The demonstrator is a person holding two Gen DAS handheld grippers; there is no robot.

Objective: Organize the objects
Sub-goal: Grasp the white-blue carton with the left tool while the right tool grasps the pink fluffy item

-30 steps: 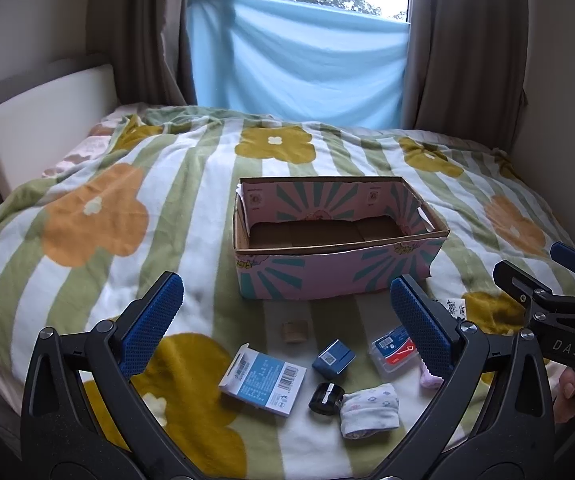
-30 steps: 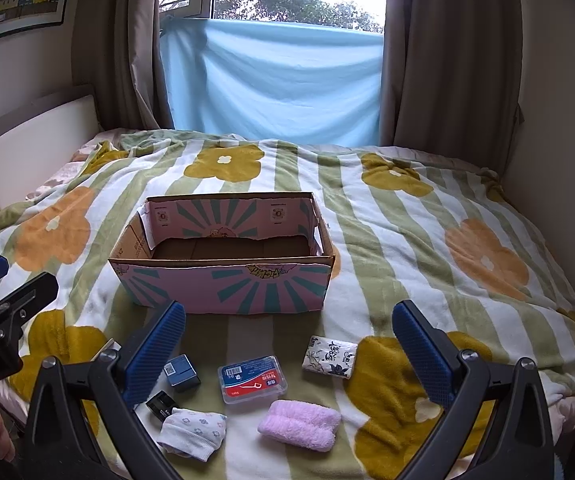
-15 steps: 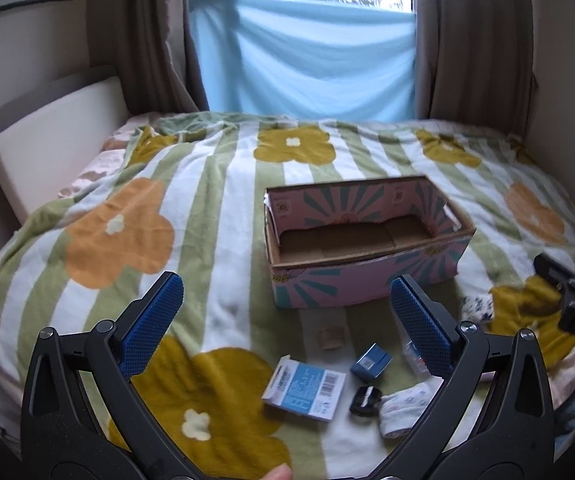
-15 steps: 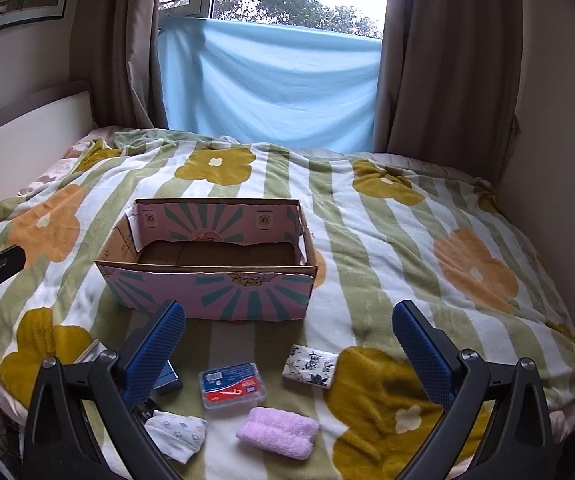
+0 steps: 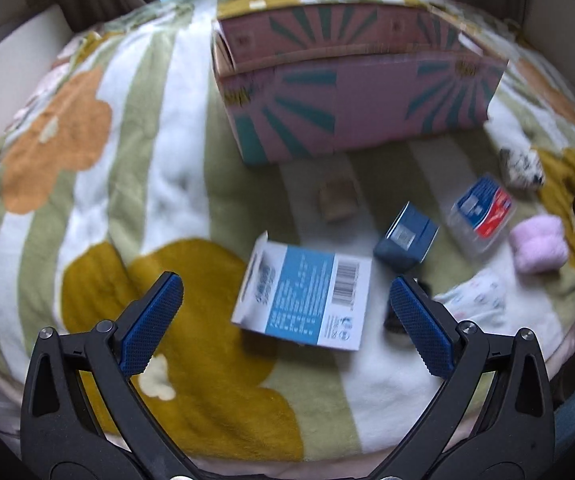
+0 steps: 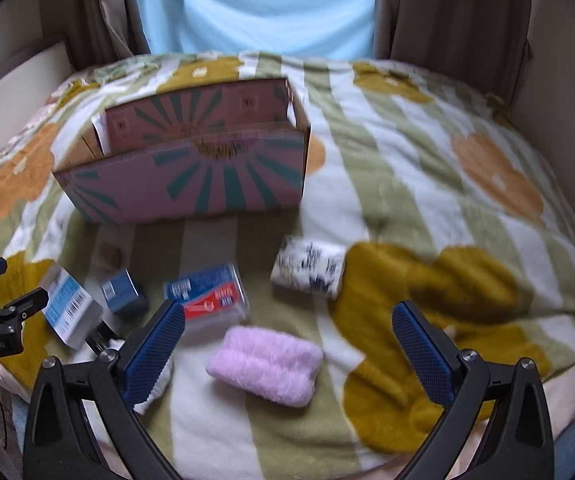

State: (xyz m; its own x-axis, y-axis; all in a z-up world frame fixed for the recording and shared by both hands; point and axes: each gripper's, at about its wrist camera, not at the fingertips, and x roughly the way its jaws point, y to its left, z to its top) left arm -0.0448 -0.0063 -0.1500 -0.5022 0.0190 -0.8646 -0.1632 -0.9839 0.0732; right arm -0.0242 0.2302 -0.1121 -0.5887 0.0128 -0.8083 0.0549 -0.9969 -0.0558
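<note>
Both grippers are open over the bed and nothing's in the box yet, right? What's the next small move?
Probably ease the right gripper down onto the pink fluffy roll and close: it lies between the open fingers, apart from the other items. The left gripper is framing the blue-and-white card pack. The pink box's inside isn't visible now.

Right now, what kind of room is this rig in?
Most likely a bedroom: a bed under a flower-print striped blanket, a padded headboard at its left side, and brown curtains around a window.
</note>
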